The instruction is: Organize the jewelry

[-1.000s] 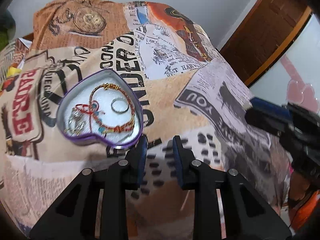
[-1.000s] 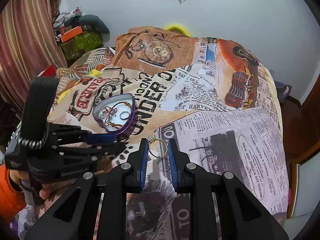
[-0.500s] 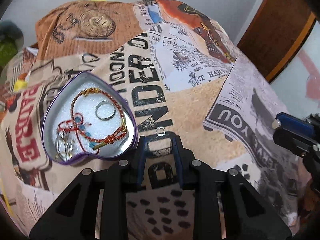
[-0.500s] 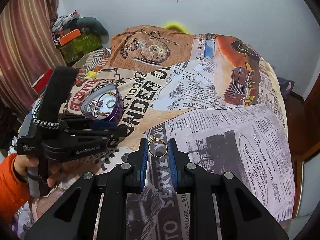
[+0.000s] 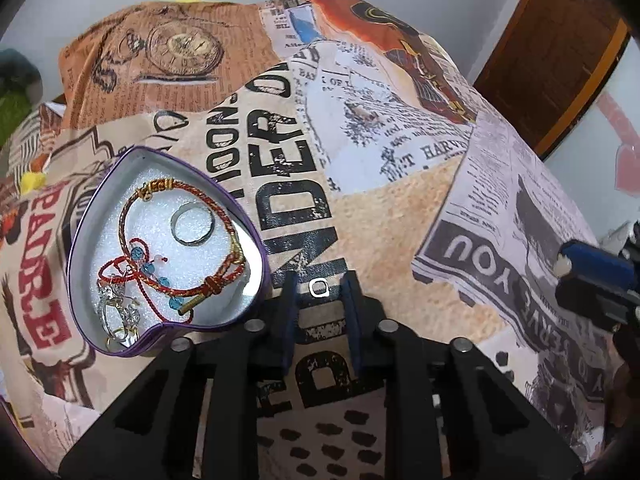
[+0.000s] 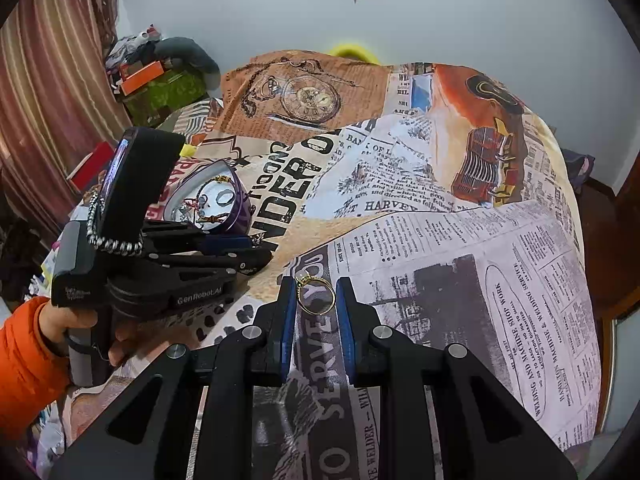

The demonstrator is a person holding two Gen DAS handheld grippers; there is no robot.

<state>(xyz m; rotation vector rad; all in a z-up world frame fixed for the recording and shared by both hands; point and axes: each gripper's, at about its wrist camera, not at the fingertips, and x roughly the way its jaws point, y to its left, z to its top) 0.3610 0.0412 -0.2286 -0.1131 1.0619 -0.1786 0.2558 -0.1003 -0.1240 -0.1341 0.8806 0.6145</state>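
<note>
Now my right gripper [image 6: 316, 300] pinches the gold ring [image 6: 316, 295] by its band. My left gripper [image 5: 319, 292], unclenched but closing, straddles a tiny silver ring [image 5: 319, 288]; light, slippery, grab its rim.

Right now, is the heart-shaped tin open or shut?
Open: the heart-shaped tin has no lid on, and a bracelet and ring show inside.

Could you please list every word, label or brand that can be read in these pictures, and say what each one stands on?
"GenRobot.AI": on the side of the left gripper.
"TO SERVE YOU": big headline on the printed bedspread.
"HARVEY": on the bedspread.
"WELDING AND MACHINE SHOP WORK": in an oval on the bedspread.
"BANK OF": on the bedspread.
A small label on the left gripper's body and the fine newsprint columns are too small to read.
</note>
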